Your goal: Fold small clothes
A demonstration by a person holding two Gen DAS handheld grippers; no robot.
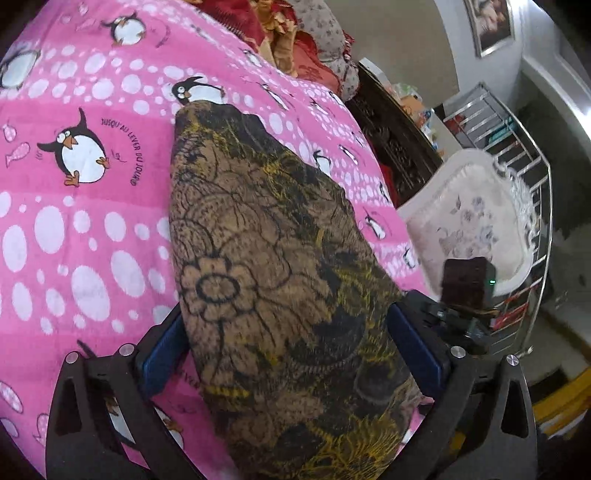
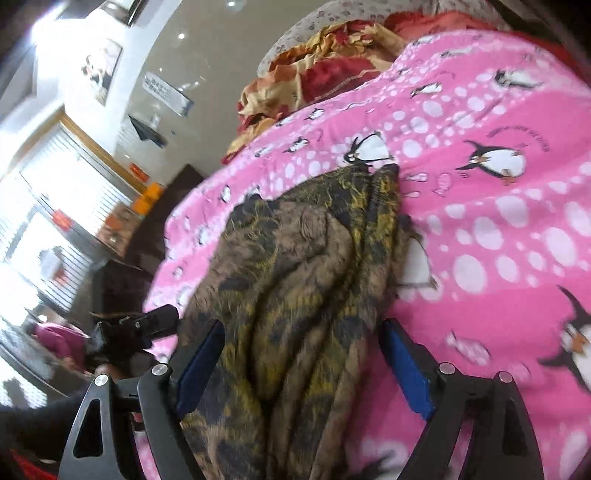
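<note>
My left claw (image 1: 291, 354) and right claw (image 2: 299, 365) are both spread wide, the brown cloth (image 1: 266, 236) passing between their blue pads without being pinched, as far as I can tell. The cloth lies lengthwise on the pink sheet (image 1: 74, 229), seemingly folded into a narrow strip, so cross folds likely remain. Both claws angle low over its near end, side by side.

pink penguin bedsheet (image 1: 92, 229) | framed picture (image 1: 493, 24) | bright window (image 2: 48, 206)

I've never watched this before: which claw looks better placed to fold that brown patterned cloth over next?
Probably the left claw: the brown cloth lies smooth between its fingers. At the right claw the cloth is bunched. Neither visibly pinches it.
</note>
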